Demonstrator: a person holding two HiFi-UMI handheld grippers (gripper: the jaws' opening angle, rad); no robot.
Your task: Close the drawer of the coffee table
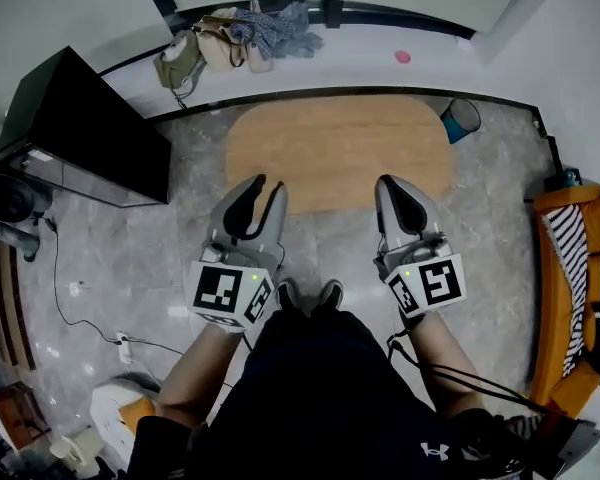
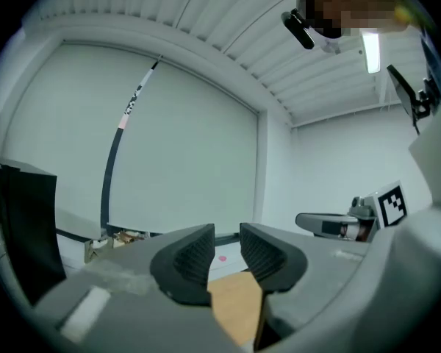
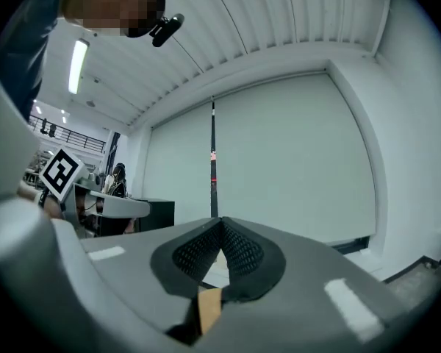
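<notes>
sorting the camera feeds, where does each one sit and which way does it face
Head view: on the person's head, looking steeply down at the coffee table and floor; shows forearms, legs, shoes, the left hand-held gripper and right hand-held gripper.
Left gripper view: on the left hand-held gripper, facing level at a pale wall; its jaws stand apart, empty.
Right gripper view: on the right hand-held gripper, facing that wall; jaws together.
Shared: the coffee table's wooden top shows in all three.

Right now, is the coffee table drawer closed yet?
Looks done: no drawer sticks out from the coffee table in the head view. Nothing is in hand: the left gripper is open and empty, the right gripper shut on nothing, neither touching the table. Nothing seems left.
</notes>
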